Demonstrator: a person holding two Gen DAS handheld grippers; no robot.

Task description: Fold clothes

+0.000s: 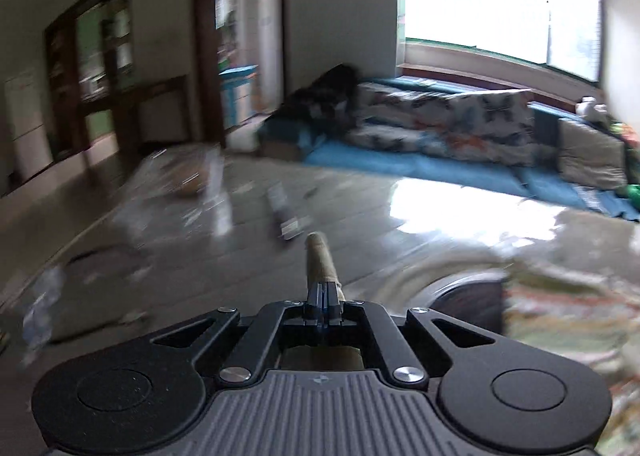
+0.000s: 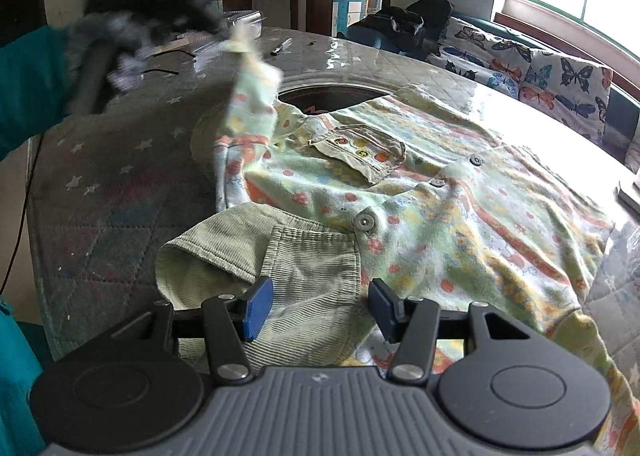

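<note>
The left gripper, seen blurred at the upper left of the right wrist view, is raised above the far left part of the table, and its jaws are pressed together on the cuff of a sleeve. In its own view the pinched strip of cloth sticks out past the closed tips. The sleeve runs down from there to the one shirt, a child's printed, buttoned top with a chest pocket and a ribbed green collar. It lies spread face up across the middle and right of the table, with its collar end toward the near edge. Part of it covers a round dark opening in the table top.

The right gripper sits low at the near edge with its jaws spread wide, astride the collar and gripping nothing.

The cloth looks light, soft and limp, so I judge it will sag and drag unless held at a seam or hem. Cuff, shoulder seam and collar edge look like the firmest places to take hold. The glossy cover on the table may let the shirt slide as the sleeve is pulled across.

Count: one shirt, three buttons visible, one pocket, and one pen near the far edge.
</note>
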